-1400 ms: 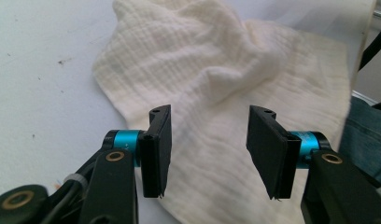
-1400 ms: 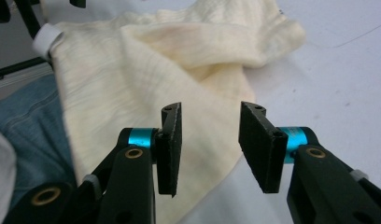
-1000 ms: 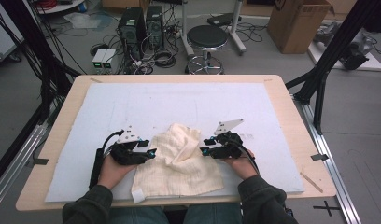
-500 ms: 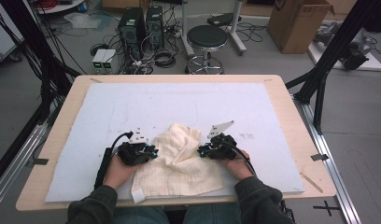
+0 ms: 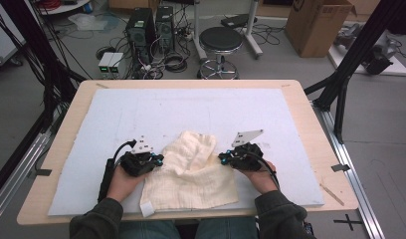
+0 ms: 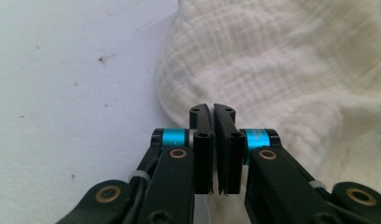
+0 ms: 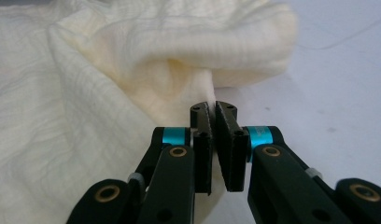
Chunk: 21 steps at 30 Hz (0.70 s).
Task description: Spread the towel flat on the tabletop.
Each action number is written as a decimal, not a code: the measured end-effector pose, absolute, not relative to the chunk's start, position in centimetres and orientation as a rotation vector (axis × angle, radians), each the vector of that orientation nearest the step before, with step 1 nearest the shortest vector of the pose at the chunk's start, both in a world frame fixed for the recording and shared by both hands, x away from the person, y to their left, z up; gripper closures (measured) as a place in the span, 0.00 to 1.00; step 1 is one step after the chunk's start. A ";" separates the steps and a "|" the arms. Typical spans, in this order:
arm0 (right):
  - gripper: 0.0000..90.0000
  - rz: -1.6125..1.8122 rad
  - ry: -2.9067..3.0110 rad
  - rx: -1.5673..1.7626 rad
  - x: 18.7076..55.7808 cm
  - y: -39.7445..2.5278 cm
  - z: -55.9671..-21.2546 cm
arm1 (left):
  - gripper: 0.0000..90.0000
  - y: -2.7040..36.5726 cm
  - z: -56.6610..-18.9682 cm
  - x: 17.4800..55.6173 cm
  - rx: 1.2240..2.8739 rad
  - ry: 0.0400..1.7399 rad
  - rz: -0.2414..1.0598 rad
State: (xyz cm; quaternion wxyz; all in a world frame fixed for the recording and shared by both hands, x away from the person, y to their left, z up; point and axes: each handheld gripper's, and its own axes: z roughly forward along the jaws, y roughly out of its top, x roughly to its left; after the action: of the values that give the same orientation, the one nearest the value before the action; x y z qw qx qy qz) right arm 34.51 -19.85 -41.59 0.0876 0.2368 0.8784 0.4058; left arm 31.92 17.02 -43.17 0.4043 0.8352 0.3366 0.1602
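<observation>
Both grippers (image 5: 158, 160) (image 5: 223, 158) have drawn apart, pinching the cloth (image 5: 191, 172) between them.

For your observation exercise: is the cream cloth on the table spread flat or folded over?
Folded over: the cream cloth has its far part bunched into a rolled fold, while its near part lies flat on the white mat.

Both of the person's forearms come in over the near edge of the table (image 5: 310, 124), and each hand holds 1 gripper low near that edge. The left gripper (image 5: 160, 159) points to the right and the right gripper (image 5: 222, 158) points to the left, so the 2 face each other. Each gripper has its 2 black jaws pressed close together, pinching a bit of the cloth (image 5: 191, 172).
</observation>
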 end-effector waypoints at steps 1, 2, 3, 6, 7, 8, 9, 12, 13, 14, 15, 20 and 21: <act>0.95 1.197 2.600 0.711 34.4 -20.3 -41.3 | 0.96 17.3 -43.1 31.9 2.099 0.856 0.403; 0.95 1.183 2.582 0.726 34.2 -20.8 -41.1 | 0.95 17.5 -43.0 31.9 2.085 0.858 0.398; 0.95 1.182 2.559 0.727 34.1 -21.3 -40.8 | 0.96 17.7 -42.9 31.8 2.072 0.862 0.388; 0.94 1.204 2.500 0.735 33.3 -22.2 -40.0 | 0.96 18.1 -42.5 31.6 2.057 0.853 0.380; 0.94 1.211 2.484 0.737 33.0 -22.3 -39.7 | 0.95 18.1 -42.3 31.5 2.047 0.852 0.379; 0.95 1.214 2.462 0.731 32.8 -22.4 -39.4 | 0.96 18.2 -42.1 31.2 2.043 0.846 0.376; 0.95 1.224 2.436 0.726 32.7 -22.4 -39.0 | 0.96 18.3 -41.9 31.0 2.038 0.836 0.378; 0.94 1.239 2.386 0.720 32.0 -22.3 -38.0 | 0.95 18.6 -41.1 30.3 2.001 0.824 0.391; 0.94 1.237 2.370 0.714 31.8 -22.3 -37.8 | 0.95 18.8 -40.9 30.1 1.989 0.821 0.394; 0.94 1.236 2.361 0.712 31.6 -22.3 -37.6 | 0.95 18.9 -40.7 30.0 1.975 0.823 0.389; 0.94 1.237 2.370 0.703 31.4 -22.2 -37.5 | 0.95 19.1 -40.6 29.8 1.976 0.825 0.385; 0.90 1.170 2.571 0.676 30.8 -21.0 -39.3 | 0.95 19.3 -41.4 29.5 2.063 0.805 0.272; 0.91 1.163 2.615 0.676 30.6 -20.8 -39.8 | 0.95 19.2 -41.6 29.4 2.084 0.799 0.268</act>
State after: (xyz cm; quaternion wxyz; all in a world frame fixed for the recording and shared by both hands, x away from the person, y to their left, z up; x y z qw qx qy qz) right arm 30.57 -20.75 -39.80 0.1005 0.2287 0.8848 0.3934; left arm 29.43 19.19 -41.59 0.4321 0.8360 0.3206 0.1076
